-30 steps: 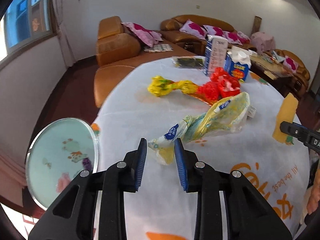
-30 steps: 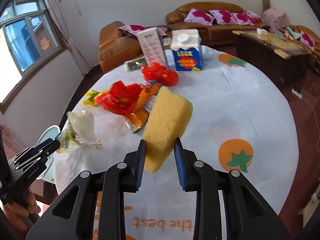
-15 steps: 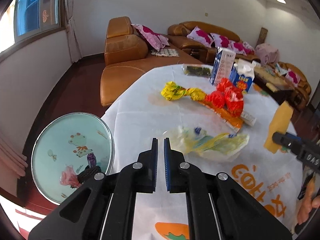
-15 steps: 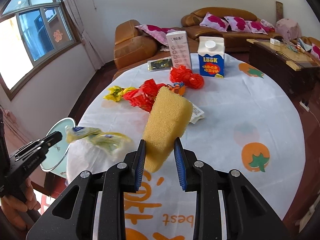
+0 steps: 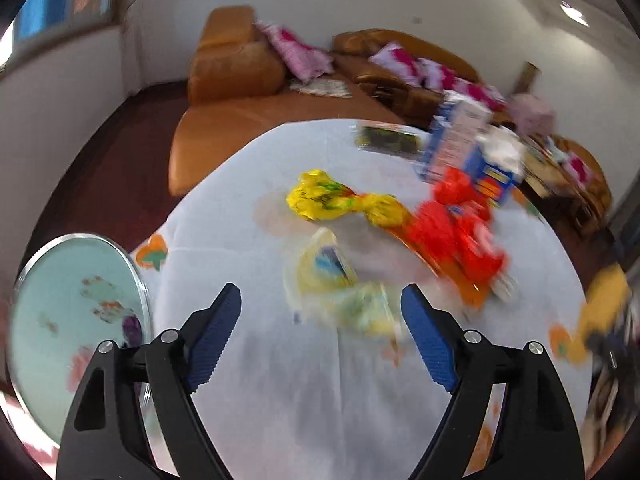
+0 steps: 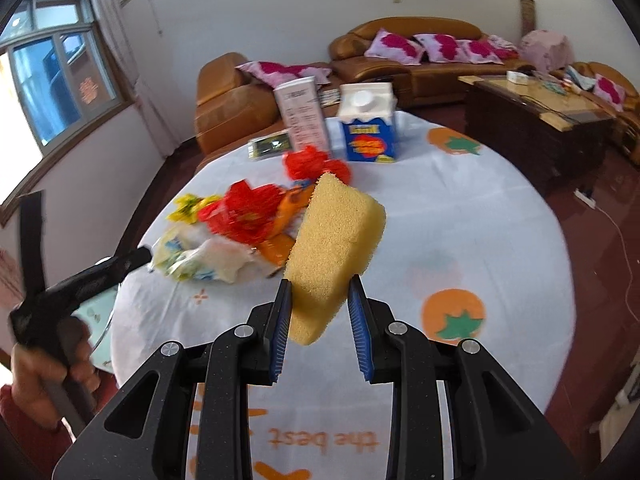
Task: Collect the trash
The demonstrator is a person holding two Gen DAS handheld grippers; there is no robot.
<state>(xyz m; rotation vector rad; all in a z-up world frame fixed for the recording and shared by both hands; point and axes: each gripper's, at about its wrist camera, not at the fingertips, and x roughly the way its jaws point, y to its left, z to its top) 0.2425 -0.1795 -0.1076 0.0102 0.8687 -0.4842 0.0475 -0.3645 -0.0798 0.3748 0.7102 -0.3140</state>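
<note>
Jaws: left gripper [image 5: 321,309] opening, empty — right gripper [image 6: 320,304] clamps sponge [image 6: 334,248]; yellow wrapper [image 5: 340,292] ahead.

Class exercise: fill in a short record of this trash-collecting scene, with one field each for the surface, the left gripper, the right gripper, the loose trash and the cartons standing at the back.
surface: round table with a white cloth printed with orange fruit
left gripper: jaws opening, nothing pressed between them, pale yellow plastic bag lying just beyond on the cloth
right gripper: shut on yellow sponge, held above the cloth
loose trash: yellow wrapper, red wrappers
back of table: blue milk carton, tall white box
</note>
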